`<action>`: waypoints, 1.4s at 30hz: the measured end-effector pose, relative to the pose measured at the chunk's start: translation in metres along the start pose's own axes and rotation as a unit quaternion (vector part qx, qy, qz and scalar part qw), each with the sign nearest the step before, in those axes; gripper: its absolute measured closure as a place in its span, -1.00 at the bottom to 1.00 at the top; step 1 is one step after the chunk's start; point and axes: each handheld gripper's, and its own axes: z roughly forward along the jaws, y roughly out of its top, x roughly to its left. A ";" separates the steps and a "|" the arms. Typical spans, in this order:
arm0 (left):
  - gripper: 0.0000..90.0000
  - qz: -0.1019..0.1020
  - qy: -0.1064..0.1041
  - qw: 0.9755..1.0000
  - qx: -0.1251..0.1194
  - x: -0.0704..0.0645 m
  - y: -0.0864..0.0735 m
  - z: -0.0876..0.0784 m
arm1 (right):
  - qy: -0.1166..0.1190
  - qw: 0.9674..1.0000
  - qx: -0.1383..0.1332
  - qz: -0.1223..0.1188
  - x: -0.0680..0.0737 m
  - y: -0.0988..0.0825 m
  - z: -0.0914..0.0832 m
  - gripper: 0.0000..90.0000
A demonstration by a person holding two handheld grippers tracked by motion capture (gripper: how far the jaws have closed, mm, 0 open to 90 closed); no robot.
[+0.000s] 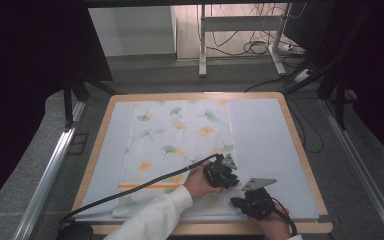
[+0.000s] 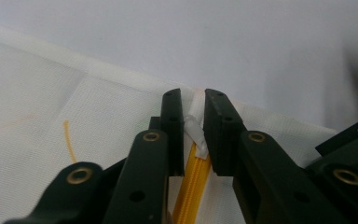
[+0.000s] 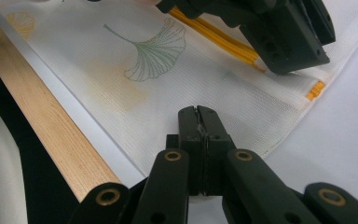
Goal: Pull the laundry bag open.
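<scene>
A white fabric cover [image 1: 175, 140] printed with ginkgo leaves lies flat on the pale blue mat [image 1: 265, 135]. An orange zipper [image 1: 140, 186] runs along its near end. My left gripper [image 1: 230, 179] sits at the zipper's right end, near the cover's corner. In the left gripper view its jaws pinch the white zipper pull [image 2: 194, 133] above the orange zipper [image 2: 189, 196]. My right gripper [image 1: 236, 202] is just nearer, at the cover's near right corner. It is shut on the cover's edge [image 3: 242, 130], and the left gripper [image 3: 279, 37] shows beyond it.
The wooden table edge [image 1: 300, 145] frames the mat, and its near edge [image 3: 51, 140] runs close beside my right gripper. A black cable [image 1: 145, 182] trails left across the cover from the left gripper. Metal rails and a frame with cables stand on the floor beyond.
</scene>
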 end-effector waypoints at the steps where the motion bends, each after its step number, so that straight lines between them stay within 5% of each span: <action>1: 0.78 -0.002 -0.002 1.000 -0.001 0.000 0.000 0.000 | 0.000 1.000 0.000 0.000 0.000 0.000 0.000 0.97; 15: 0.87 0.007 0.017 1.000 -0.003 -0.009 0.001 0.002 | -0.002 1.000 0.000 0.001 -0.001 0.000 0.000 0.97; 21: 0.87 0.002 0.010 1.000 -0.003 -0.008 0.000 0.001 | -0.003 1.000 0.000 0.005 -0.002 0.000 0.000 0.98; 30: 0.87 0.000 0.002 1.000 -0.004 -0.005 0.000 0.001 | -0.037 0.999 0.002 0.011 -0.006 0.010 0.003 0.98; 35: 0.87 0.003 0.002 1.000 -0.002 -0.004 -0.002 0.000 | -0.026 0.999 -0.002 0.046 -0.015 0.008 0.003 0.99; 42: 0.88 0.002 0.002 1.000 -0.005 -0.001 -0.007 -0.004 | -0.015 0.998 -0.004 0.065 -0.018 0.007 0.003 1.00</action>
